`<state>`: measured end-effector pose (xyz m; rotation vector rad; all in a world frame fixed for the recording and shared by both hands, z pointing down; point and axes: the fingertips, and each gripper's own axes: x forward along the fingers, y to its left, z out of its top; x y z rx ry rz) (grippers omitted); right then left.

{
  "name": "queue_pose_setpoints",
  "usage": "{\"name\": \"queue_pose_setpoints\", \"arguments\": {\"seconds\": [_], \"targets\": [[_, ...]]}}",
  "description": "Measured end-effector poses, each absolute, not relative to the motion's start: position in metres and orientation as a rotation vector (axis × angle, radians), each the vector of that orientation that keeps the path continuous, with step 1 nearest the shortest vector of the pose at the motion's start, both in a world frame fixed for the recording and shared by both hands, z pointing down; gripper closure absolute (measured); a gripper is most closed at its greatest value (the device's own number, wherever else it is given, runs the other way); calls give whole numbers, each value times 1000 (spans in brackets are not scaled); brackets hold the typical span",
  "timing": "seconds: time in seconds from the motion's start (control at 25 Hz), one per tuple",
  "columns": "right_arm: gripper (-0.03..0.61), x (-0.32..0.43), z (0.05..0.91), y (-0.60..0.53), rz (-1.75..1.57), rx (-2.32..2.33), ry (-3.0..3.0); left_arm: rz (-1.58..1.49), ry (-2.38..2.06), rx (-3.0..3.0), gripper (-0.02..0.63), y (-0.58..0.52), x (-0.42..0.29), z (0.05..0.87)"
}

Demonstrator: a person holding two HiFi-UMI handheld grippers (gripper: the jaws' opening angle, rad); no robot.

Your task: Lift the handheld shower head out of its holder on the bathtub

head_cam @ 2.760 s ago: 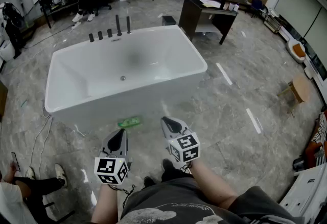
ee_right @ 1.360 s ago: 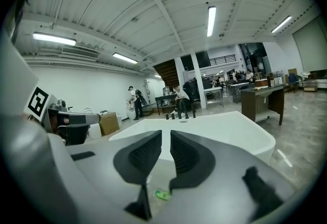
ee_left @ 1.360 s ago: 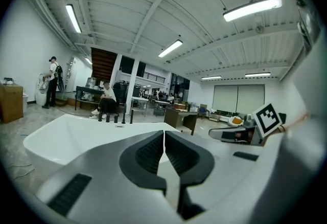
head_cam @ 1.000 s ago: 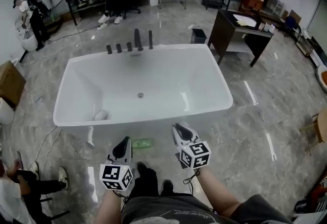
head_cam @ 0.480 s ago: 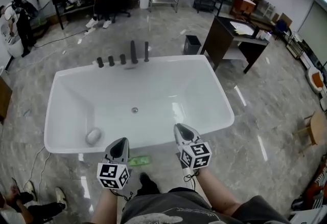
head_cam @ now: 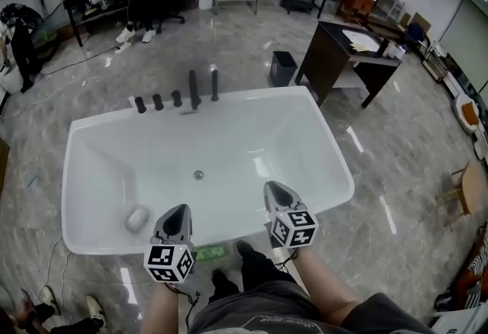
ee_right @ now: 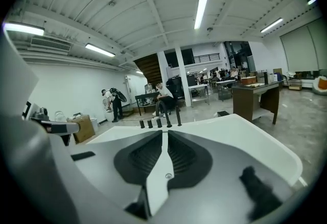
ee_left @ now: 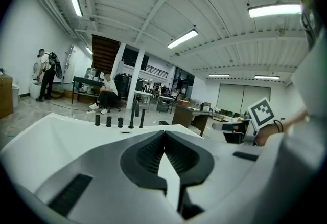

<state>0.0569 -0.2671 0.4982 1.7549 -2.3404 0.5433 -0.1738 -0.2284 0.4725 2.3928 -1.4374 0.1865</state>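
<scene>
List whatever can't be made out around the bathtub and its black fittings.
Black fittings, head view: too small to tell which is the shower head or its holder.
Pale object inside the bathtub, head view: too small and blurred to identify.
Green item on the floor, head view: too small to identify.
Tub basin, left gripper view: hidden behind the left hand-held gripper.

fittings (head_cam: pixel 177 98) on bathtub's (head_cam: pixel 267 134) far rim, desk (head_cam: pixel 343 46) beyond

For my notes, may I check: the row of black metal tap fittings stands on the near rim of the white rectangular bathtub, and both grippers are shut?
Not quite: the head view shows the black metal tap fittings on the far rim of the white rectangular bathtub. The left gripper and right gripper are shut.
</scene>
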Motion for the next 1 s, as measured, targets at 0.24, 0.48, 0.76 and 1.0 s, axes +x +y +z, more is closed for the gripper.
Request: {"name": "queue_pose_setpoints", "arguments": {"seconds": [0.24, 0.48, 0.76, 1.0], "targets": [[538, 66, 519, -370, 571, 1701, -2382, 185, -1544, 2304, 598, -299, -168, 481], [538, 63, 542, -484, 561, 1552, -2433, 174, -1634, 2203, 598, -389, -156, 491], [417, 49, 603, -620, 609, 1466, -2458, 211, -1727, 2127, 598, -491, -151, 528], [364, 28, 671, -730, 624, 1476, -2430, 253, -1778, 2072, 598, -555, -162, 576]]}}
